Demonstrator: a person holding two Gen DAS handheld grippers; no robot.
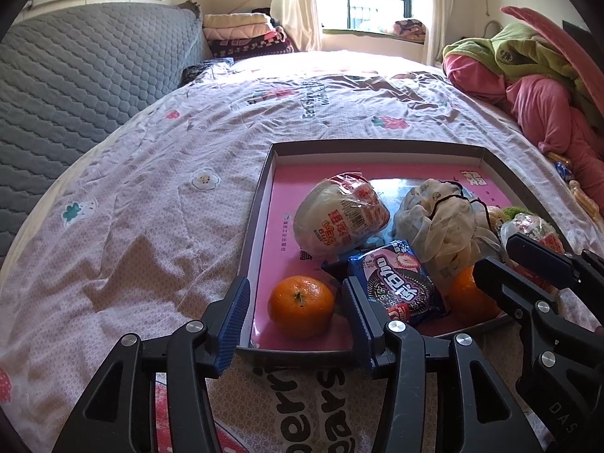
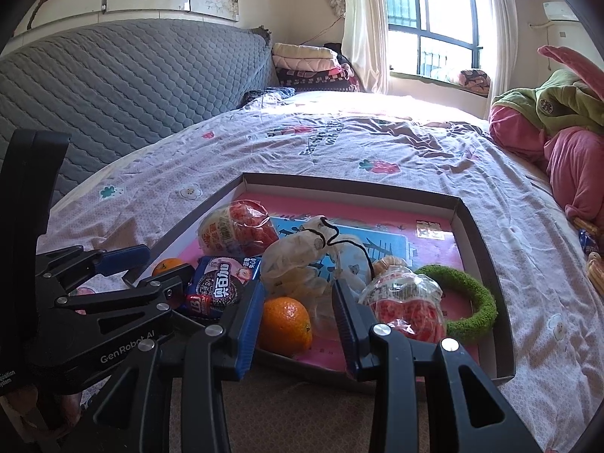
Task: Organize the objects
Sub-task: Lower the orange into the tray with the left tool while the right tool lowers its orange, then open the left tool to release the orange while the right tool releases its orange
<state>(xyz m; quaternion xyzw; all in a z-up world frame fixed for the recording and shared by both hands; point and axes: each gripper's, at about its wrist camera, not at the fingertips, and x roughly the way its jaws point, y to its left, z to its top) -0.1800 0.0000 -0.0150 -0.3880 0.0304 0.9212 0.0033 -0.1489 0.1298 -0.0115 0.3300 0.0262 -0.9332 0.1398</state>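
A shallow cardboard tray (image 1: 264, 204) with a pink floor lies on the bed. It holds two oranges, a blue cookie packet (image 1: 400, 283), two wrapped buns (image 1: 339, 215) (image 2: 404, 302), a cream cloth pouch (image 1: 441, 219) and a green ring (image 2: 475, 302). My left gripper (image 1: 296, 302) is open at the tray's near left corner. The left orange (image 1: 301, 305) sits between its fingers with gaps on both sides. My right gripper (image 2: 298, 294) is open a little over the second orange (image 2: 285, 324), holding nothing. Each gripper also shows in the other view: right gripper (image 1: 506, 260), left gripper (image 2: 166, 262).
The bed has a pink patterned sheet (image 1: 151, 207). A grey quilted headboard (image 1: 75, 75) rises at the left. Pink and green clothes (image 1: 536, 94) are heaped at the right, with loose snacks (image 2: 592, 256) beside them. Folded blankets (image 1: 241, 30) are stacked by the window.
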